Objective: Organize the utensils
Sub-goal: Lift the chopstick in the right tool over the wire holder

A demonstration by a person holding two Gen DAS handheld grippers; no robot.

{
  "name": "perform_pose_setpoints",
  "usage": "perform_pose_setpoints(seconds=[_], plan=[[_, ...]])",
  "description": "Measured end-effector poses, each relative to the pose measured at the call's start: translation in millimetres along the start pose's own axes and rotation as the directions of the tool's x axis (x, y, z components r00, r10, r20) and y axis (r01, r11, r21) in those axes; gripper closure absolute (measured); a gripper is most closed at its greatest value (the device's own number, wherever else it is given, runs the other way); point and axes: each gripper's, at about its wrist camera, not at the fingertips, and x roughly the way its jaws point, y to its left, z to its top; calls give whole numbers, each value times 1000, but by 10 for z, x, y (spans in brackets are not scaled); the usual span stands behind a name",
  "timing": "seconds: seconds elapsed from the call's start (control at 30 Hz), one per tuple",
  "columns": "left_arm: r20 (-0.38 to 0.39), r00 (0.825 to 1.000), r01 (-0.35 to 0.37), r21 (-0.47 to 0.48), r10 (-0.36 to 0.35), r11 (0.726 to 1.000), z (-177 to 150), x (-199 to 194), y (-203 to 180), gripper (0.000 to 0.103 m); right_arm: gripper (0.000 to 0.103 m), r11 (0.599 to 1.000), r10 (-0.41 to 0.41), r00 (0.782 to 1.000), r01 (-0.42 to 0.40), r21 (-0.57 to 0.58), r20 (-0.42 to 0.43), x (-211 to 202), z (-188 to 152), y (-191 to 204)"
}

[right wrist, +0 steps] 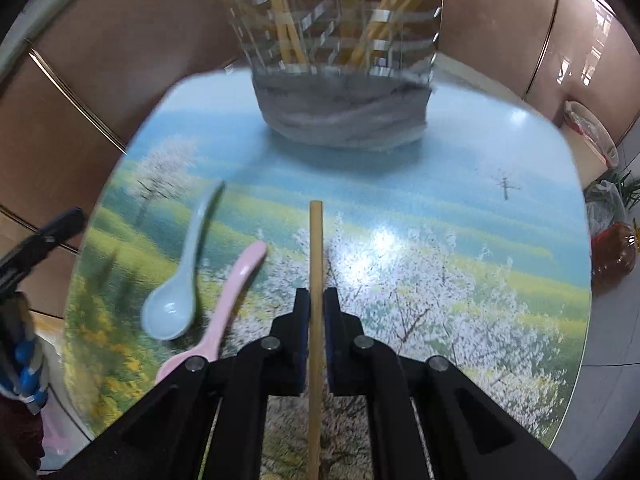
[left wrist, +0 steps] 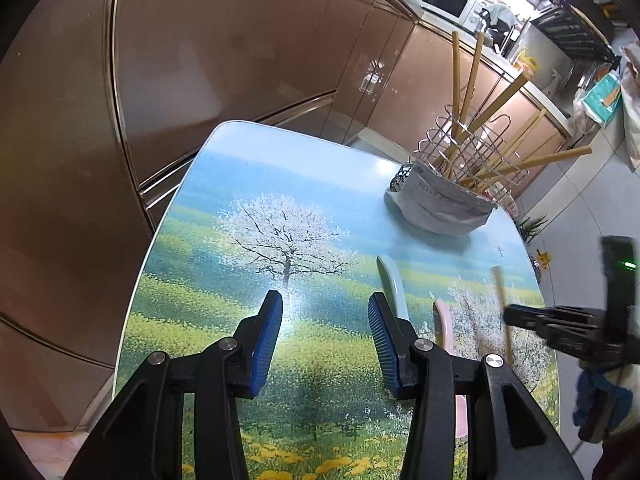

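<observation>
**Chopstick gripped over the bench**

The right gripper [right wrist: 316, 304] pinches a bamboo chopstick [right wrist: 315, 248] above the bench [right wrist: 460, 168], short of the wire holder [right wrist: 340, 20]. The left gripper [left wrist: 325, 312] hangs partly spread, empty, beside the pale blue spoon [right wrist: 176, 296] and pink spoon [right wrist: 236, 284].

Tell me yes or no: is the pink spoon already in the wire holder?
No. The pink spoon lies flat on the table beside the pale blue spoon, well short of the wire holder.
</observation>
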Motion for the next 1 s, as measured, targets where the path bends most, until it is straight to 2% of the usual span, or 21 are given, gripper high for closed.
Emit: perform_pose_setpoints(seconds=[0.13,0.27,0.43,0.47,0.57,0.63,0.77,0.9,0.97,1.0], plan=[[2,1000,13,-13,-13,1000,-17,-41,-38,59,97,998,66,987,-68,9,144,-535,-93,32],[1,1000,15,3,-15,1000,-45,-78,-129,59,97,992,120,948,-125,-1,295,-1093,-99,79],[4,1000,10,17,-10,1000,-43,-113,-187,59,97,987,159,864,-156,-47,477,-1761,254,253],[4,1000,9,18,-9,1000,-38,-112,-181,59,97,987,160,841,-153,-56,517,-1896,370,292],[5,1000,4,18,-4,1000,-14,-103,-160,59,97,988,151,789,-132,-74,595,-2152,643,314],[6,1000,1,16,-1,1000,8,-82,-141,59,97,991,135,745,-110,-80,653,-2255,895,366],[4,1000,1,5,-1,1000,44,-33,-93,59,97,997,75,675,-47,-59,734,-2246,1305,432],[-8,1000,3,-14,-3,1000,79,61,-5,59,97,1000,9,633,-2,-10,774,-1940,1548,407],[-15,1000,1,-23,-1,1000,89,107,42,59,97,998,-51,609,55,22,792,-1736,1656,385],[-19,1000,0,-28,0,1000,94,134,70,59,97,997,-66,604,64,33,795,-1661,1668,346]])
